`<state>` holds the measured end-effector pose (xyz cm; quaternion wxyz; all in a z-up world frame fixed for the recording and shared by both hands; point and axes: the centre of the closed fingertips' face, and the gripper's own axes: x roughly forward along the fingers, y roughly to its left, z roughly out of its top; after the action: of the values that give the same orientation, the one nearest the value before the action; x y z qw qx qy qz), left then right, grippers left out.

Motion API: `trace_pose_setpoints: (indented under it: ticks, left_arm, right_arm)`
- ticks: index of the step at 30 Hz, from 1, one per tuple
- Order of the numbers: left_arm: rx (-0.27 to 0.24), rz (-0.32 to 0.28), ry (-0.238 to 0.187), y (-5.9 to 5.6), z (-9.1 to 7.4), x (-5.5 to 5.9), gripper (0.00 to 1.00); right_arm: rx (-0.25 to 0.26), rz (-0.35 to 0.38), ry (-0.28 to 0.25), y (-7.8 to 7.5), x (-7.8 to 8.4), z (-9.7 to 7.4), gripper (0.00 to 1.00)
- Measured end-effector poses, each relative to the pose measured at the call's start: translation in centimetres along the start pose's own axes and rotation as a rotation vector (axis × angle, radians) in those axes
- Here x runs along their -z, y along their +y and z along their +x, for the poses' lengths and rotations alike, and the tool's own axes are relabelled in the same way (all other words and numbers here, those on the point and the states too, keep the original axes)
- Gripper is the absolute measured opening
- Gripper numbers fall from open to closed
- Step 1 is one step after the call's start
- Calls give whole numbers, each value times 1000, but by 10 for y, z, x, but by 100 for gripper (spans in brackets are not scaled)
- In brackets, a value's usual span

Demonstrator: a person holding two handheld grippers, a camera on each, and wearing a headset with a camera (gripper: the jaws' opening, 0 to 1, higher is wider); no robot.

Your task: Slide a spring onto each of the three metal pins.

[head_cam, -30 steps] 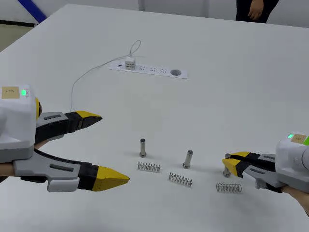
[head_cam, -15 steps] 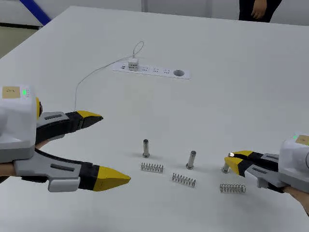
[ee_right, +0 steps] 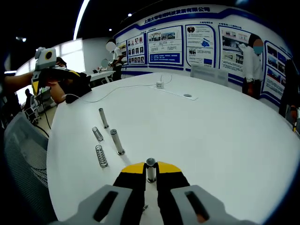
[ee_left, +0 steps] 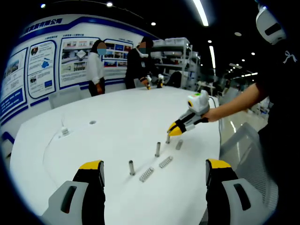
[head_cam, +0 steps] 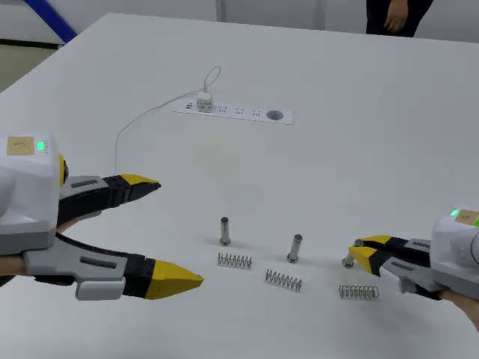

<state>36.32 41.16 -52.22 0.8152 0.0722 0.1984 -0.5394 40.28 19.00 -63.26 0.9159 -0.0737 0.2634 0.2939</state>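
Steel pin [ee_right: 150,165] stands upright, pinched in the narrow jaws of your right gripper [ee_right: 150,169]. Its spring [head_cam: 358,292] lies flat just beside. Your left gripper [head_cam: 176,231] is wide, well apart.

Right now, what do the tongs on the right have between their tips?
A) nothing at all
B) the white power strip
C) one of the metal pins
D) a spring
C: the right tongs are closed on an upright pin, seen standing between their yellow tips, while the nearest spring lies loose on the table.
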Motion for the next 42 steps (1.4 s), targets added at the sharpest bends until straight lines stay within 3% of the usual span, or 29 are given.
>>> trace_pose_setpoints:
  ticks: [20, 28, 42]
  left_arm:
    - [3, 6, -8, -3, -2, -1, 91]
    - [8, 14, 20, -6, -2, 7, 91]
    - [2, 4, 27, -3, -2, 9, 91]
  right_arm:
    - [-5, 0, 10, -2, -4, -15, 15]
    - [-83, -113, 100, 3, 11, -25, 18]
    - [-228, -171, 212, 20, 41, -25, 20]
